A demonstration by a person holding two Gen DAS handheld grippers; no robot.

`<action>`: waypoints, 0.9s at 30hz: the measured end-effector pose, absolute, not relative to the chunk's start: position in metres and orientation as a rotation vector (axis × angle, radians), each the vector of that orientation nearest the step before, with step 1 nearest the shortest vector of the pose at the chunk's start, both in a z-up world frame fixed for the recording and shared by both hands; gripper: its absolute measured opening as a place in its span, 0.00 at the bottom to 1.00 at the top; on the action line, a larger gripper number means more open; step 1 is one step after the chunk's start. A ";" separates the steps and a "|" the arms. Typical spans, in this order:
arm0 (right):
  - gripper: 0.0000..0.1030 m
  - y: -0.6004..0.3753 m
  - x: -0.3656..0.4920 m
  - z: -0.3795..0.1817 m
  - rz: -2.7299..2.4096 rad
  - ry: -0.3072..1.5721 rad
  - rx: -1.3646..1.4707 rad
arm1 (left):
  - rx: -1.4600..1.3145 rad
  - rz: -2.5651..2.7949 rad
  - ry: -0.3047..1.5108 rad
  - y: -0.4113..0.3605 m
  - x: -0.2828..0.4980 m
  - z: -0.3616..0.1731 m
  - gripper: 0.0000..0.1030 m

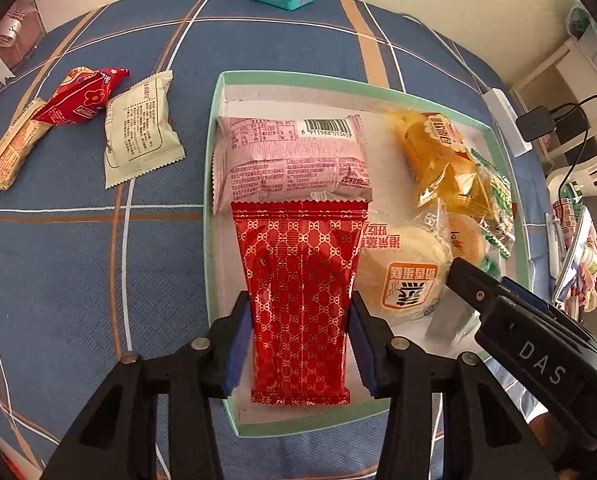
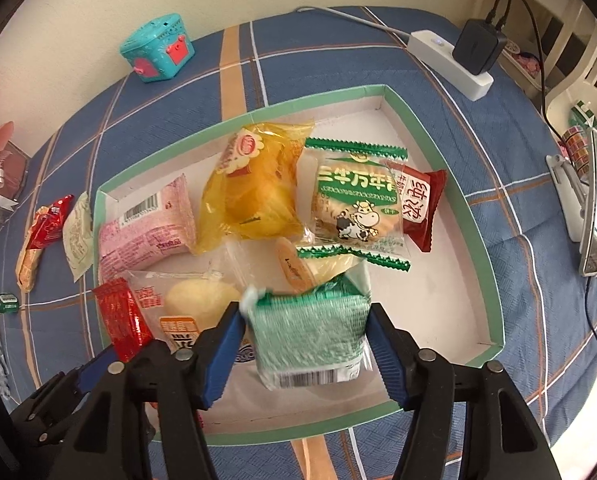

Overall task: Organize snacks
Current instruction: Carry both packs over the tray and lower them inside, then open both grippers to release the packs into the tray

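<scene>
Both point steeply down over the green-rimmed box [image 1: 216,128]: left gripper [image 1: 300,332] jaws apart around the red patterned packet [image 1: 298,280], right gripper [image 2: 304,344] jaws apart around the green packet [image 2: 310,332].

- Box [image 2: 494,280]: right half of floor bare, open to approach from above; raised rim bounds every side.
- Left and centre of floor crowded: pink packet [image 1: 290,160], yellow packet [image 2: 254,192], green-edged biscuit packet [image 2: 354,204], dark red packet [image 2: 418,204], round cake packet [image 1: 406,272] overlapping or touching.
- Red patterned packet [image 1: 298,308] fills the lane along the left wall.
- Cloth [image 1: 78,260] left of the box clear in front; three loose packets [image 1: 138,128] lie further back.
- Power strip [image 2: 450,64], with cable, stands behind the box's far right corner.
- Teal box [image 2: 156,48] at the far edge, well apart.
</scene>
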State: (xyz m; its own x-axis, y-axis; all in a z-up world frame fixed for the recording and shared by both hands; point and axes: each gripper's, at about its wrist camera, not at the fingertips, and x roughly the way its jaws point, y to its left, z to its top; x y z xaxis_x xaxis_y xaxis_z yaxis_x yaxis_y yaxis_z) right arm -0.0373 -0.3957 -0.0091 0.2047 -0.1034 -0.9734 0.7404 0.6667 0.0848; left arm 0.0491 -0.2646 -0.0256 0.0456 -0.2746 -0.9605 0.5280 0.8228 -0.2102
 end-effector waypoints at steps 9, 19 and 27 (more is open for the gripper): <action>0.78 -0.402 -0.044 -0.012 -0.675 1.222 0.653 | 0.222 -0.602 1.417 -0.259 0.054 -0.031 0.62; 0.78 -0.401 -0.046 0.011 -0.659 1.146 0.641 | 0.177 -0.650 1.385 -0.264 0.048 -0.012 0.73; 0.78 -0.401 -0.052 0.032 -0.665 1.084 0.636 | 0.145 -0.639 1.318 -0.263 0.048 0.011 0.74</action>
State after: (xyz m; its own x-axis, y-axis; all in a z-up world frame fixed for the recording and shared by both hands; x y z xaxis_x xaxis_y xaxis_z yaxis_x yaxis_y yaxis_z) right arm -0.0524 -0.4015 0.0315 0.3186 -0.1721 -0.9321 0.7532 0.6430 0.1388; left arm 0.0483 -0.2633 0.0109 0.1074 -0.3519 -0.9298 0.5114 0.8216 -0.2519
